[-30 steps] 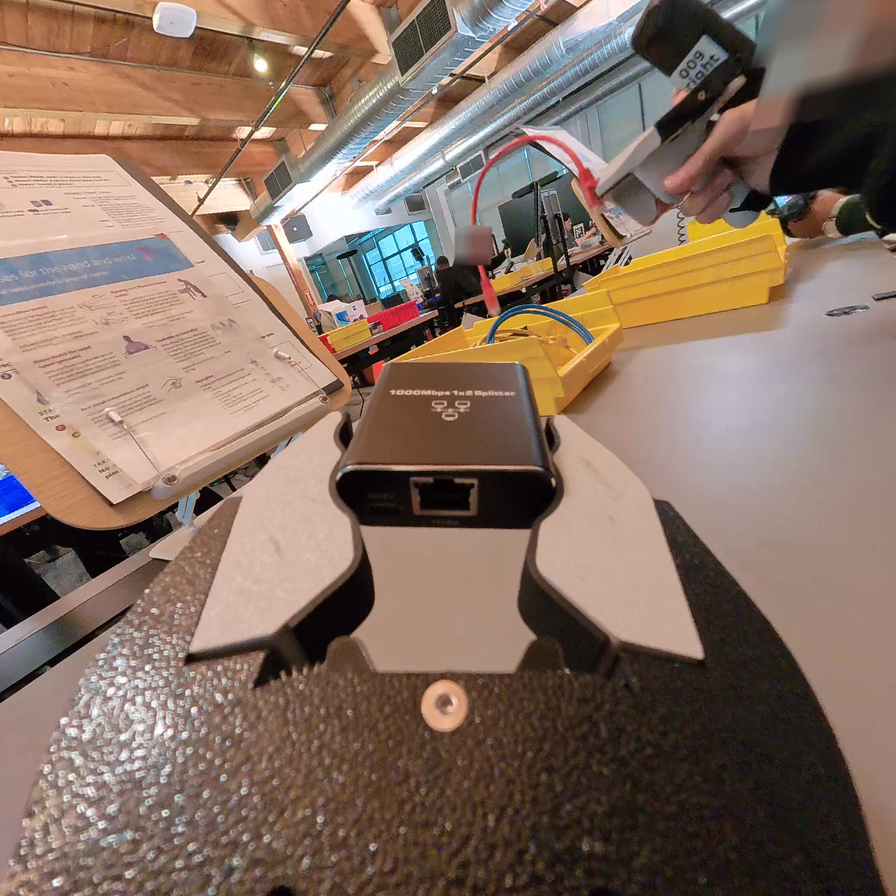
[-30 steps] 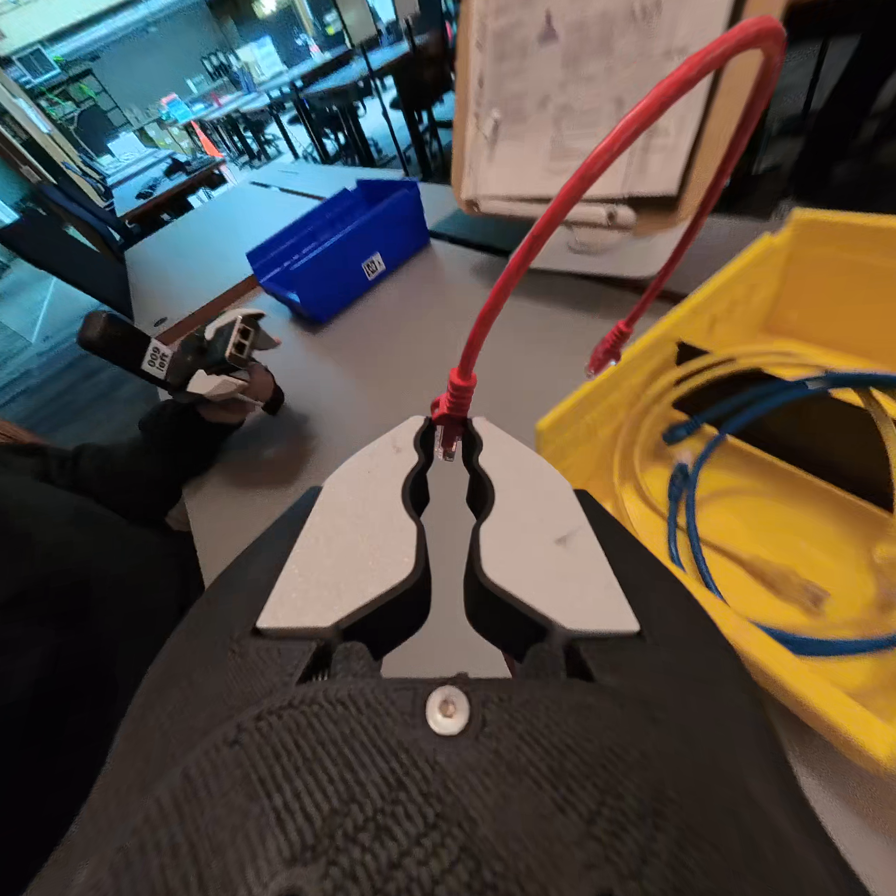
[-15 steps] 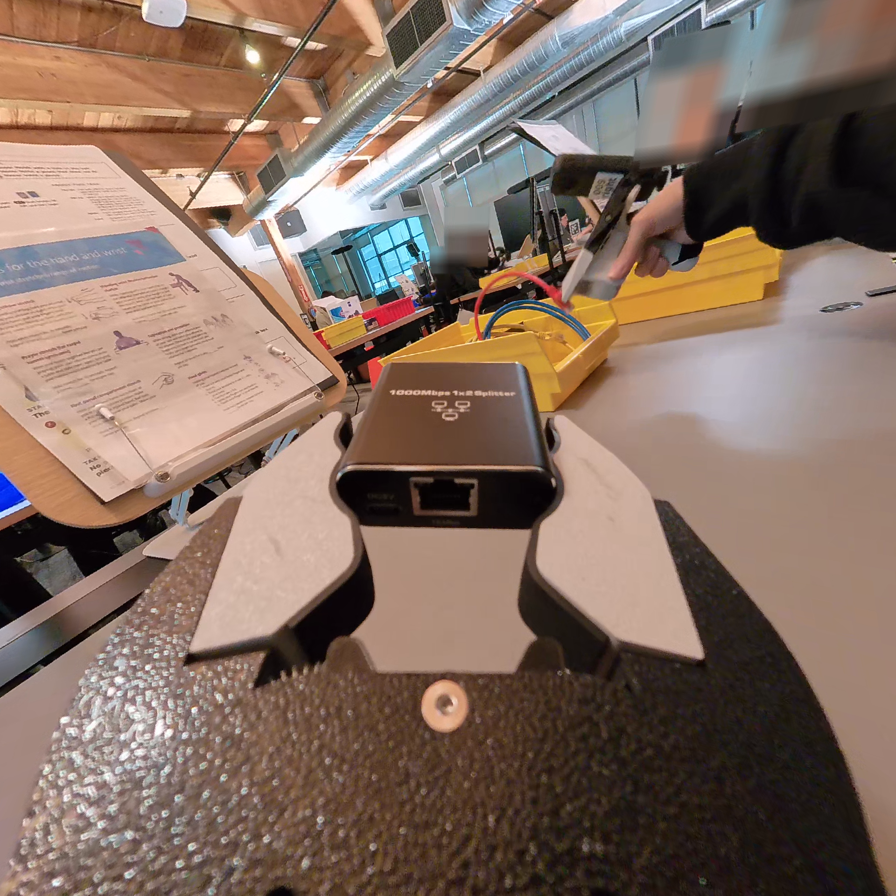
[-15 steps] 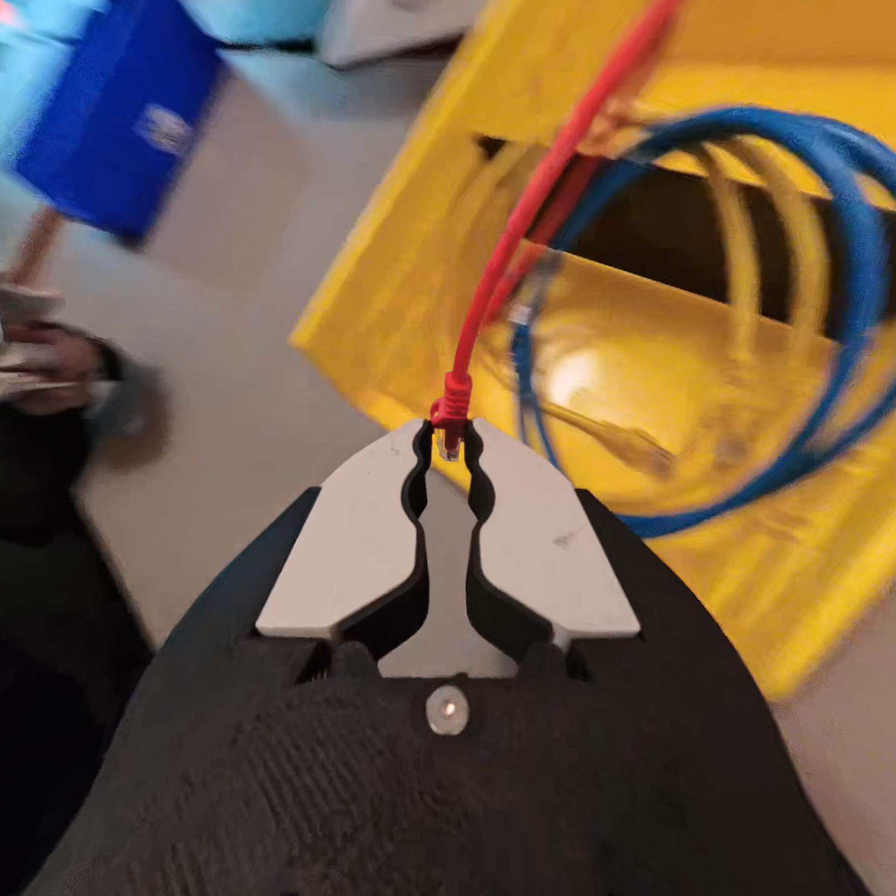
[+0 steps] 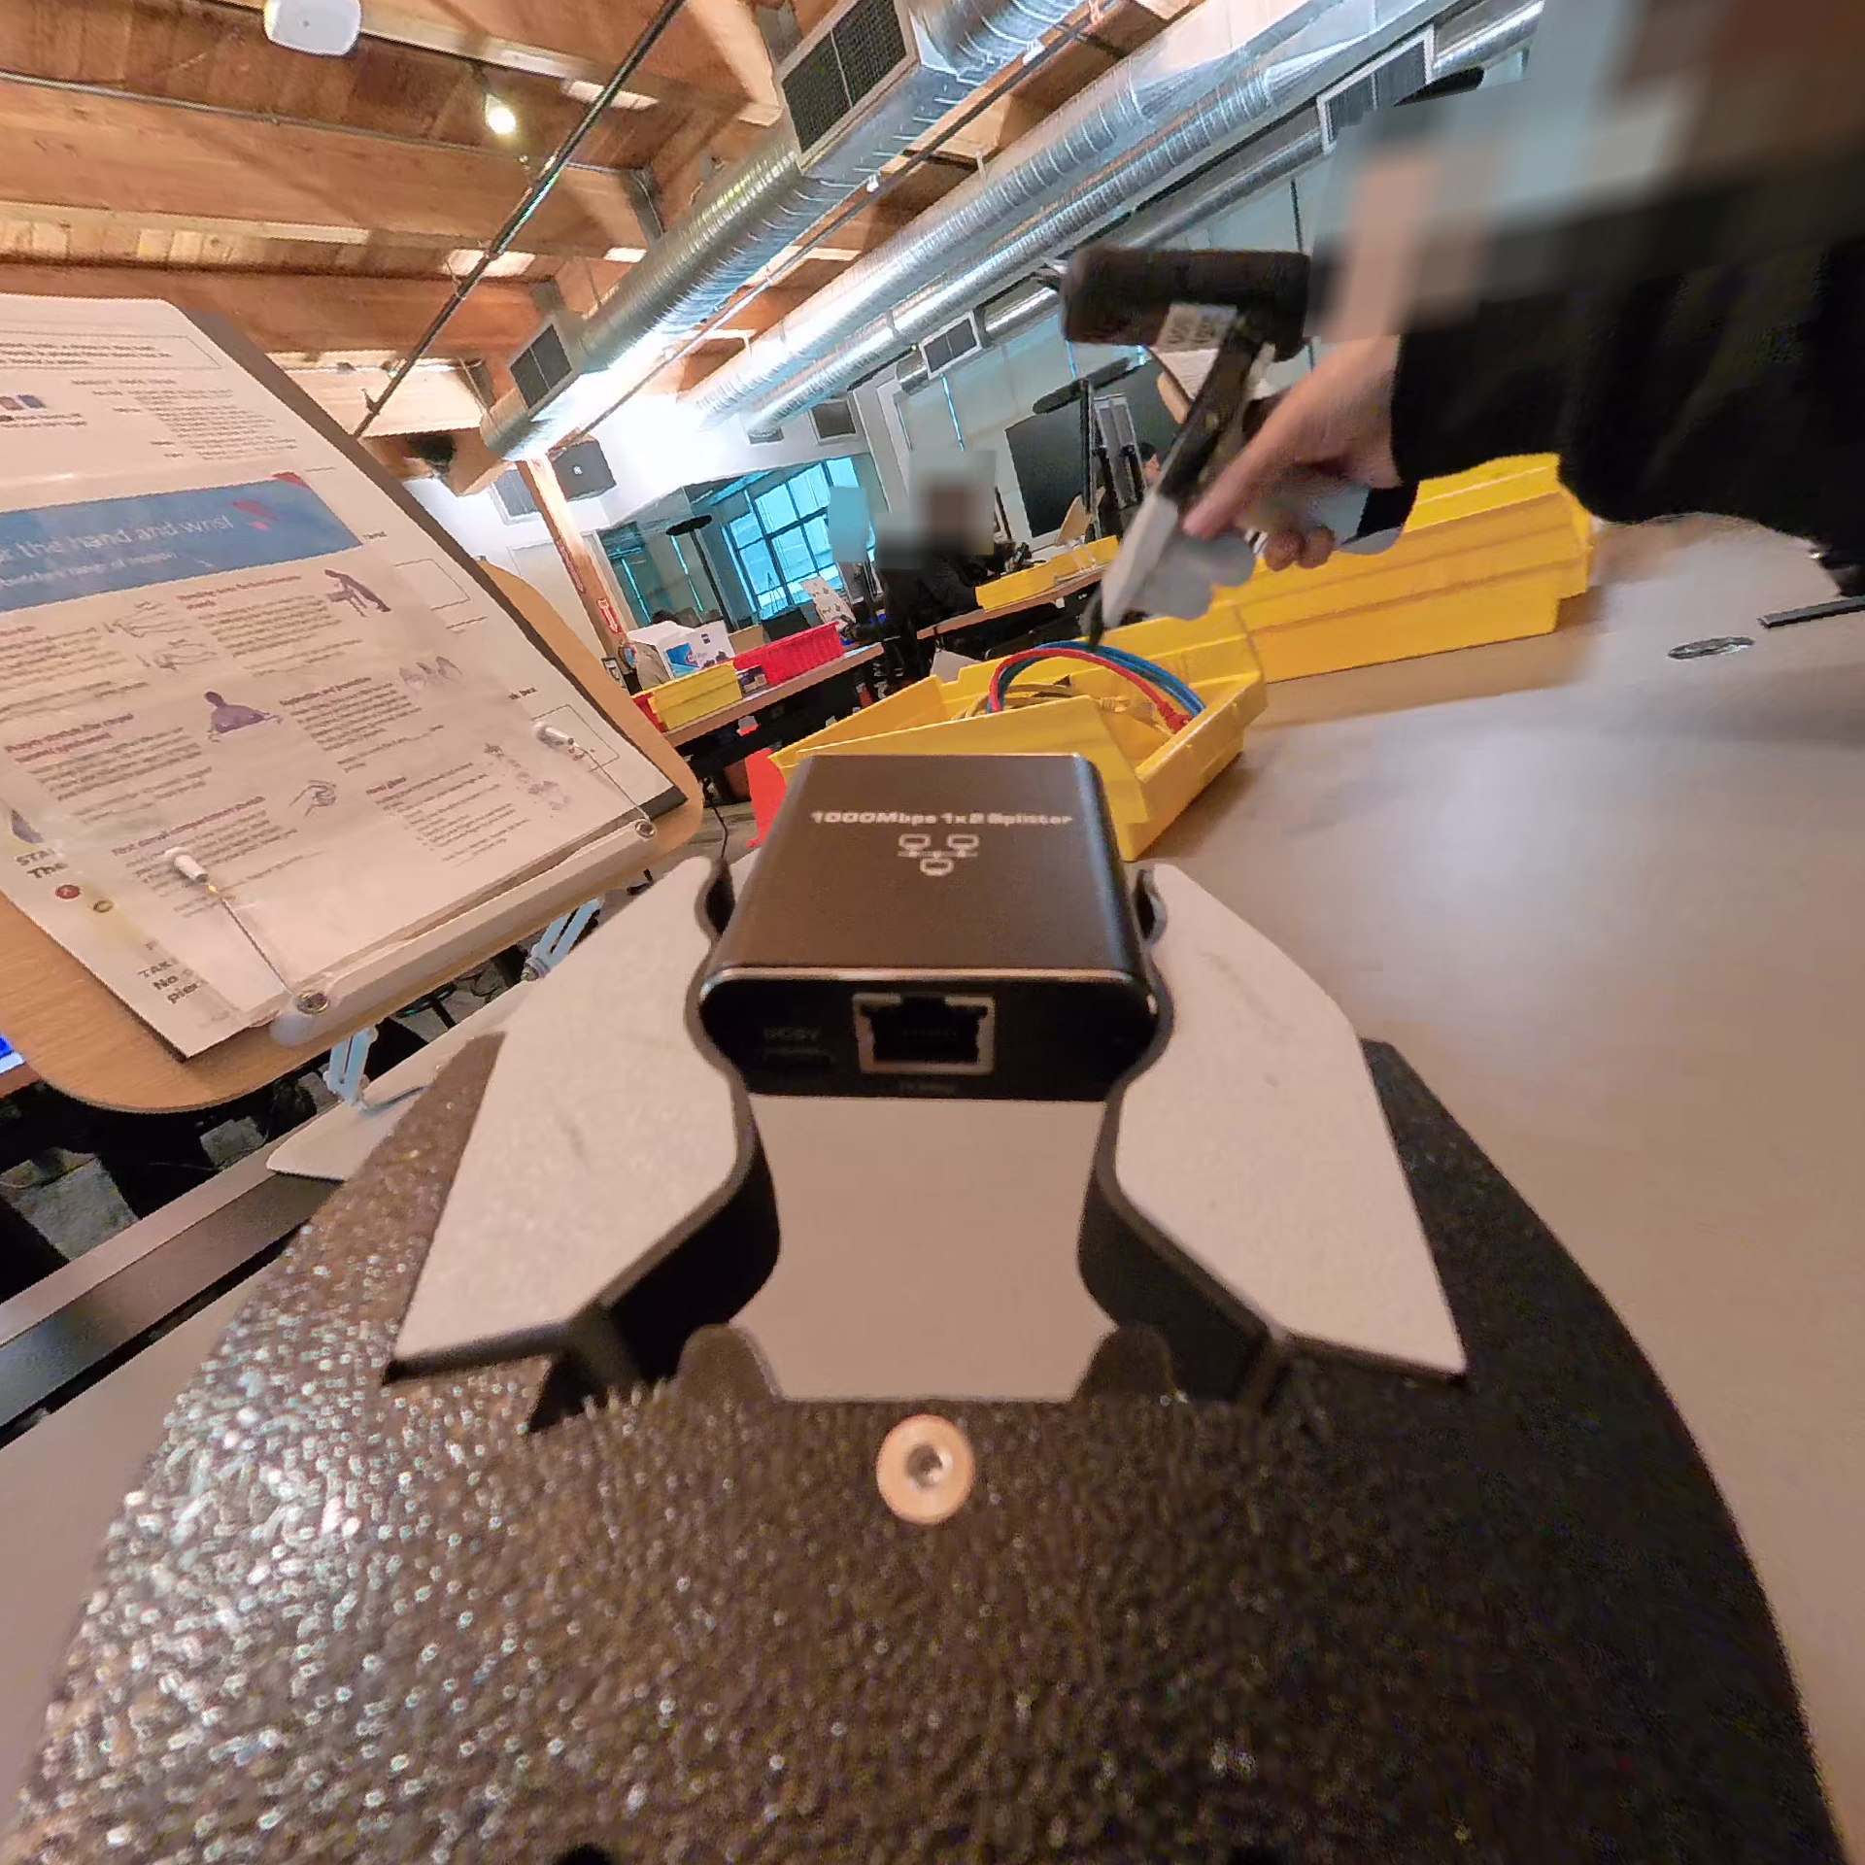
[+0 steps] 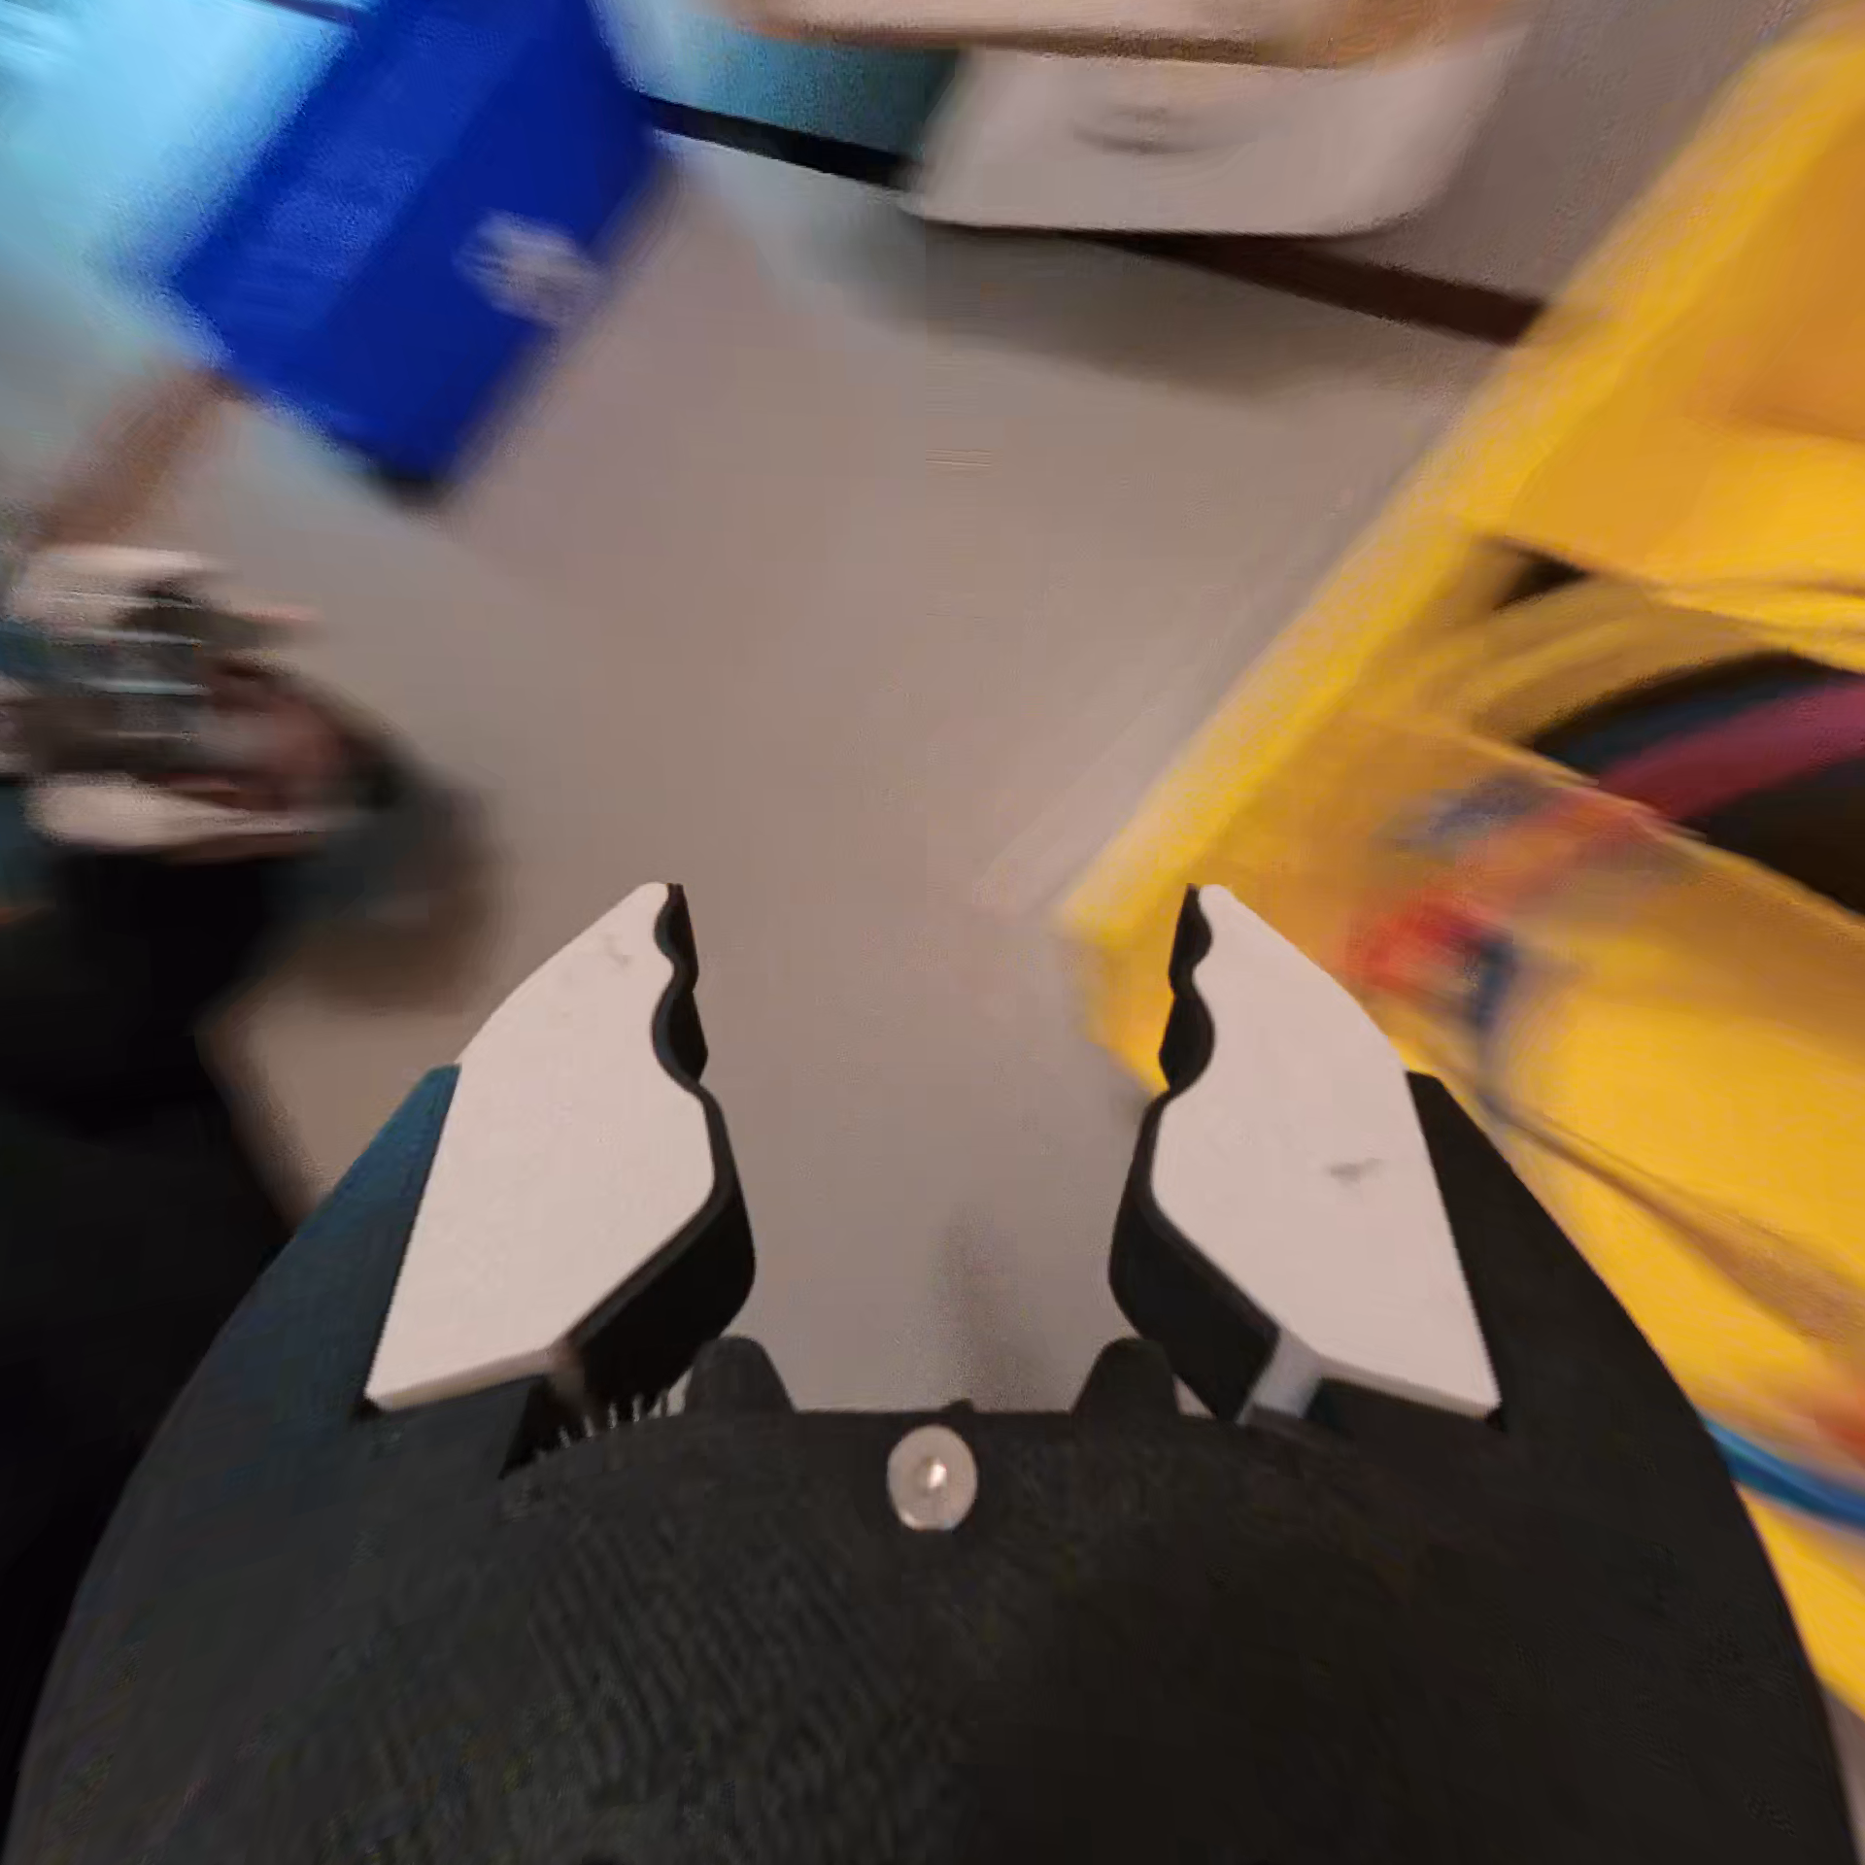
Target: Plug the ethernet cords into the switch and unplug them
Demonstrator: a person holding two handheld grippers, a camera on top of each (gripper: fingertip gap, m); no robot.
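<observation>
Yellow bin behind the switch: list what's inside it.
The yellow bin holds coiled blue cable, red cable and a yellowish cable. The switch and bin wall hide its floor, so anything beneath is unseen.

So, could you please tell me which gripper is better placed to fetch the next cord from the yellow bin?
The right gripper: its tongs are open and empty beside the yellow bin of cords. The left gripper is shut on the black switch.

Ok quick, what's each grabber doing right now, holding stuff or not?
Left gripper: shut on the black switch.
Right gripper: open and empty, beside the yellow bin.
</observation>
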